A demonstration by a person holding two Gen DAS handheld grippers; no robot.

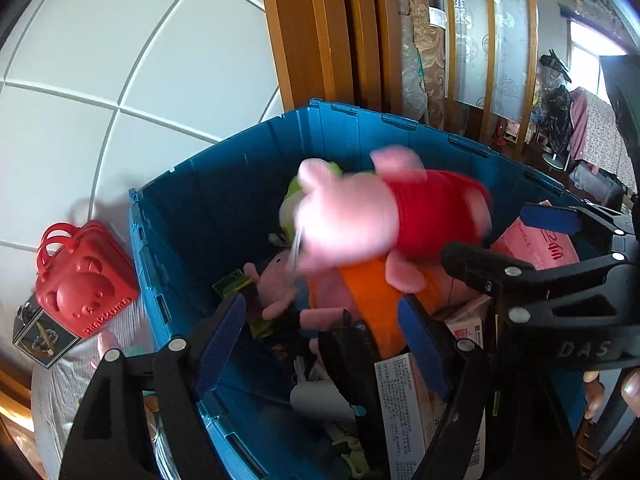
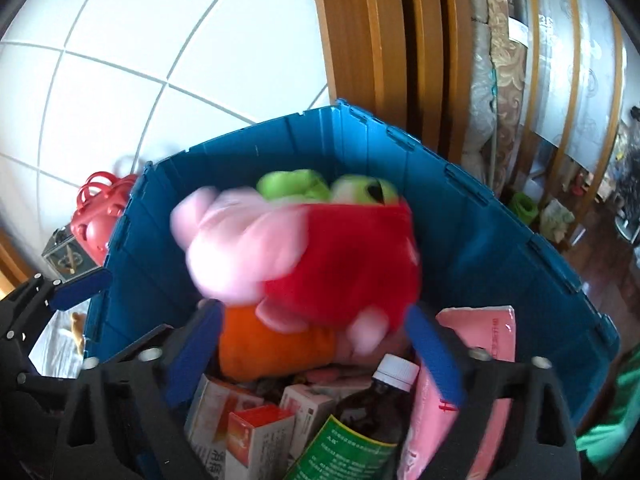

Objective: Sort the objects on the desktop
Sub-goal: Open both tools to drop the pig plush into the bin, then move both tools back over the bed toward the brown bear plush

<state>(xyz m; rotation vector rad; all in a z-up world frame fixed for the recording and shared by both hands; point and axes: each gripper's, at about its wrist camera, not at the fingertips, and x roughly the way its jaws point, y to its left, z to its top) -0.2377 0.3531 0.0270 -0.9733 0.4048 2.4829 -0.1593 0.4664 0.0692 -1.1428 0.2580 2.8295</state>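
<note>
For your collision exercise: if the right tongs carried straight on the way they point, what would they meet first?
Probably the pink pig toy in the red dress, blurred just ahead of the open right tongs; depth is unclear, so possibly the orange toy beneath.

A home: white tiled wall, wooden door frame, hanging clothes, blue crate of plush toys.

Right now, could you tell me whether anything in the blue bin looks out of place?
Yes: the pig plush is motion-blurred above the bin's contents, gripped by neither gripper, apparently mid-drop. The right gripper stands open just below it.
</note>
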